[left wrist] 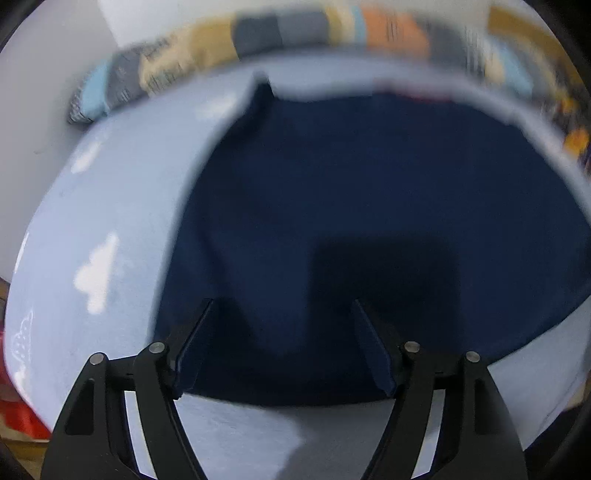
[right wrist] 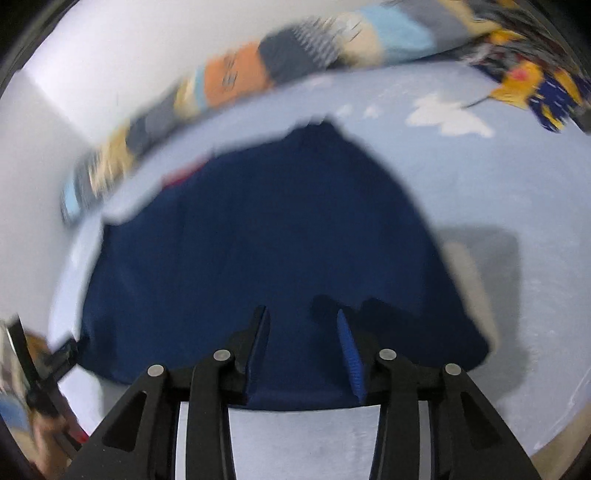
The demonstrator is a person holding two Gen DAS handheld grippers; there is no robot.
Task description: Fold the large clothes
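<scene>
A dark navy garment (left wrist: 351, 206) lies flat on the light blue bed sheet (left wrist: 110, 206), with its near edge just under both grippers. A bit of red shows at its far edge (left wrist: 417, 94). In the left wrist view my left gripper (left wrist: 283, 301) hovers over the near edge, jaws wide apart and nothing between the pads. The right wrist view shows the same navy garment (right wrist: 258, 229). My right gripper (right wrist: 301, 310) stands above its near hem, jaws partly apart and not pressing on the cloth. Both views are blurred.
The sheet has white cloud prints (right wrist: 448, 114). A patchwork quilt or pillow (left wrist: 258, 33) runs along the white wall behind the bed. A yellow and blue cloth (right wrist: 528, 88) lies at the far right. Something red (left wrist: 18, 413) sits off the bed's left edge.
</scene>
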